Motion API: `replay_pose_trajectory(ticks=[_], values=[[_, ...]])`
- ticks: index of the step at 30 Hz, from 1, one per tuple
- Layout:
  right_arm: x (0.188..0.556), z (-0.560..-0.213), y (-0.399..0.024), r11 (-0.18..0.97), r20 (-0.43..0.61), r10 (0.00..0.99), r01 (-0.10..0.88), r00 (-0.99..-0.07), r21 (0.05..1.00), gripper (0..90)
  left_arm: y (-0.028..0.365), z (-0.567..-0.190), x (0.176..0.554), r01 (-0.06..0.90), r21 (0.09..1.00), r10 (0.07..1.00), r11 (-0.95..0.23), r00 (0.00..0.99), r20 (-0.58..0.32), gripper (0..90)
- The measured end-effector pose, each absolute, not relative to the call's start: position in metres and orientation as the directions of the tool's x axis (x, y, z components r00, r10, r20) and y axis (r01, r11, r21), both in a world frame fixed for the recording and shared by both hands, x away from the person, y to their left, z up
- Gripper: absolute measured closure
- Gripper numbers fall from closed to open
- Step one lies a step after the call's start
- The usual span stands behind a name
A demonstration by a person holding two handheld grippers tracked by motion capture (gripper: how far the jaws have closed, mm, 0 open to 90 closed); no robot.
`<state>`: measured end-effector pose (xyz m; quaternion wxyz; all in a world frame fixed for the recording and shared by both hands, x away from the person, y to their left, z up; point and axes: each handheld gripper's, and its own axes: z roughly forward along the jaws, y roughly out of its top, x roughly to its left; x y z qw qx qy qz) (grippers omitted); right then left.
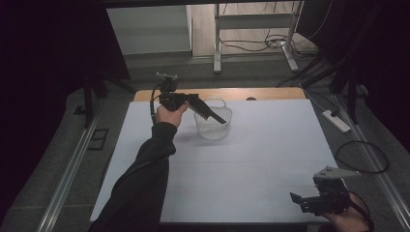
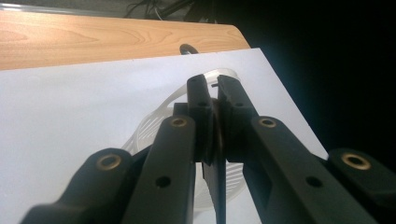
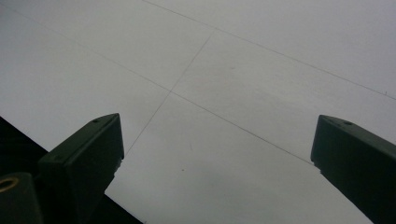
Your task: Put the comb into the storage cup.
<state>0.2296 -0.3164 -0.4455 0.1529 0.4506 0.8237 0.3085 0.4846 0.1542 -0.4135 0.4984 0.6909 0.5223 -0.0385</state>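
A small white openwork basket (image 1: 212, 128) stands at the back of the white table sheet (image 1: 251, 159). My left gripper (image 1: 220, 118) reaches from the left over the basket's rim, slanting down into it. In the left gripper view its jaws (image 2: 211, 91) are shut on a thin dark flat piece (image 2: 217, 186), held edge-on, whose lower end hangs below the pads above the basket (image 2: 154, 121). I cannot tell what the piece is. My right gripper (image 1: 302, 200) rests low at the table's front right corner. It (image 3: 217, 135) stands open over bare sheet, with nothing between its fingers.
A strip of wooden tabletop (image 1: 241, 93) shows behind the sheet. On the floor at the right lie a white power strip (image 1: 338, 121) and a looped cable (image 1: 362, 157). A white metal frame (image 1: 217, 43) stands beyond the table. Dark curtains hang on both sides.
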Motion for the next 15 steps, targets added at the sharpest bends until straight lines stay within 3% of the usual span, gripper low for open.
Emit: replay_pose_trajectory(ticks=[15], values=[[0.2301,-0.4458,-0.3163,0.405,0.029,0.835,0.651,-0.549,0.642,3.3,0.1617,-0.4242,0.4861,0.772,0.631,0.673,0.078,0.426,-0.605,83.8]])
